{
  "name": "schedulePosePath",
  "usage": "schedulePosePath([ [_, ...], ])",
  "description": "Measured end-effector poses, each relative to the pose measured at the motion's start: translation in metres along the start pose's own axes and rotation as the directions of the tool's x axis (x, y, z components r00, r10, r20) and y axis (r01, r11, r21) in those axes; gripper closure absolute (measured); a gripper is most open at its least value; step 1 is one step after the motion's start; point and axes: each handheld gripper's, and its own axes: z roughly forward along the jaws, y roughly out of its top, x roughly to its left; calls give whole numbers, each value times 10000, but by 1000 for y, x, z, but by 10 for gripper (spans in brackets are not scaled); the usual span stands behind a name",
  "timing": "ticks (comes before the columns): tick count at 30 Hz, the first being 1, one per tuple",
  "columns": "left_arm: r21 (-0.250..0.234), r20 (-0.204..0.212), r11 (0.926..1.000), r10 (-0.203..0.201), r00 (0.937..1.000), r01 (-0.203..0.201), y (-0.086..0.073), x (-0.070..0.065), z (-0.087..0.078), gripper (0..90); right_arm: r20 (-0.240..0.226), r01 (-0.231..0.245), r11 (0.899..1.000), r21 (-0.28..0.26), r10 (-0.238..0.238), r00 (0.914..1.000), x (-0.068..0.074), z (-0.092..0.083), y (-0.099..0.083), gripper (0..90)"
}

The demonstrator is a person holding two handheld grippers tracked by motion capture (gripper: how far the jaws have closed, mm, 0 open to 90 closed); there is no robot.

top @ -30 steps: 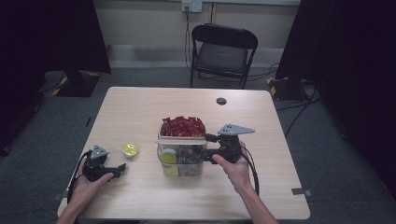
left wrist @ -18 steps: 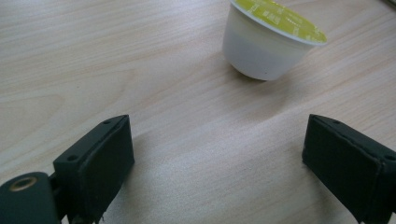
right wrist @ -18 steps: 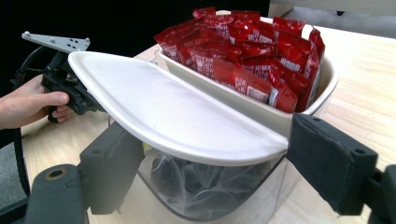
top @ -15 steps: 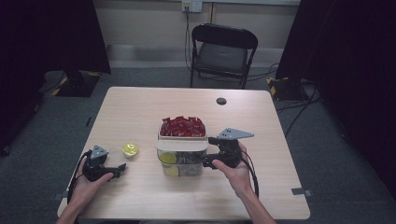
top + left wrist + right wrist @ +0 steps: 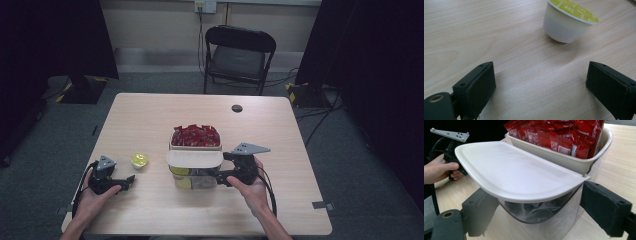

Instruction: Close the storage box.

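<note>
Jaws of the right gripper stand wide apart on either side of a clear plastic bin with a cream rim and hinged cream lid, one pad at each of its near corners, closing on nothing that can be seen; whether the pads touch the clear wall cannot be told. The lid lies level, jutting out over the gap between these jaws, and behind it the open cream tray on top of the bin is heaped with red foil sachets. Through the clear wall below, more small cups with yellow-green tops show dimly. The right hand grips its tool from the near side, just beside the bin. The left gripper rests low over the pale wooden table, jaws spread wide and empty; a single small white cup with a yellow-green foil lid stands upright ahead of them, nearer the right-hand pad, apart from both. The left hand holds that tool near the table's near left corner.
</note>
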Motion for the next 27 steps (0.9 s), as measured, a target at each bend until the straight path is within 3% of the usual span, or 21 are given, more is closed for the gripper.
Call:
schedulePosePath([
  [14,-1,10,10000,0,10000,0,0,0,0,82,105,117,9994,316,-121,9999,-1,4,-11,159],
  [24,-5,59,10000,-88,9999,88,2,1,3,66,-189,117,9984,551,-106,9998,-4,7,-20,172],
  [27,31,41,10000,-58,10000,58,3,1,3,64,-79,192,9978,629,-187,9998,-4,9,-21,180],
])
